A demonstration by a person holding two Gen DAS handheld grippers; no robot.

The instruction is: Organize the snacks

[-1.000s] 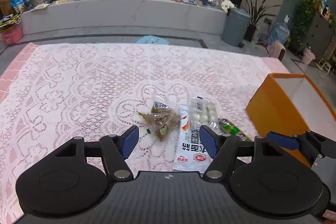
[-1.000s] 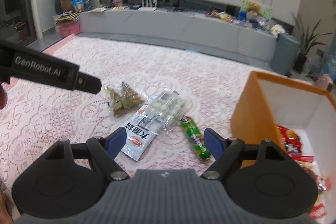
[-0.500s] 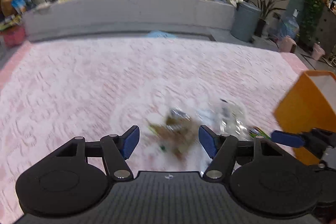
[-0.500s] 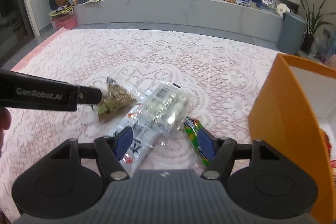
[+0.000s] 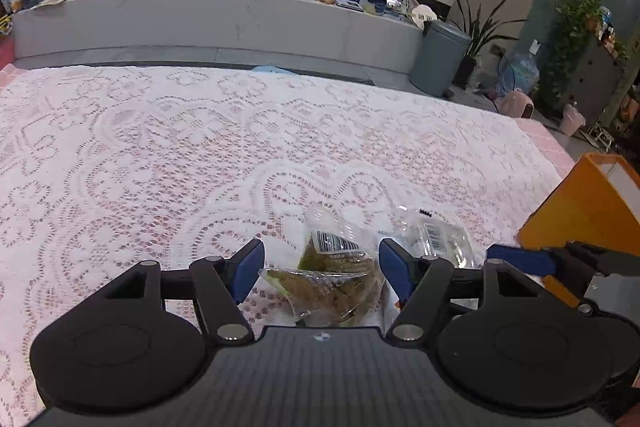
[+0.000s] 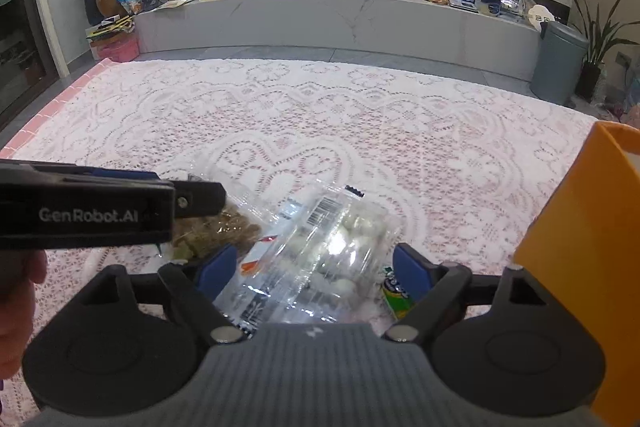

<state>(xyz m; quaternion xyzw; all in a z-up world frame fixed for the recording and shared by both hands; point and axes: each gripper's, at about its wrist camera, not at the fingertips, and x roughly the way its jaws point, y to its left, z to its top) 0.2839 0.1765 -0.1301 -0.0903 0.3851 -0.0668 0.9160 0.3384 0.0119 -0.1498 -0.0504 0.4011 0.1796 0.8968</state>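
A clear bag of brown-green snacks (image 5: 332, 281) lies on the lace tablecloth between the open fingers of my left gripper (image 5: 322, 267); it also shows in the right wrist view (image 6: 216, 231). A clear packet of white round sweets (image 6: 320, 251) lies between the open fingers of my right gripper (image 6: 310, 273); its top shows in the left wrist view (image 5: 436, 237). A green tube snack (image 6: 394, 293) lies beside the right fingertip. The orange box (image 6: 580, 239) stands at the right.
The left gripper body (image 6: 92, 207) crosses the right wrist view from the left. The right gripper (image 5: 560, 263) shows at the right of the left wrist view. The pink lace tablecloth (image 5: 200, 147) stretches far back. The orange box (image 5: 584, 207) is close on the right.
Both grippers have moved forward and down onto the snacks. The brown-green bag now sits between the left fingers and the white-sweet packet between the right fingers. Both stay open.
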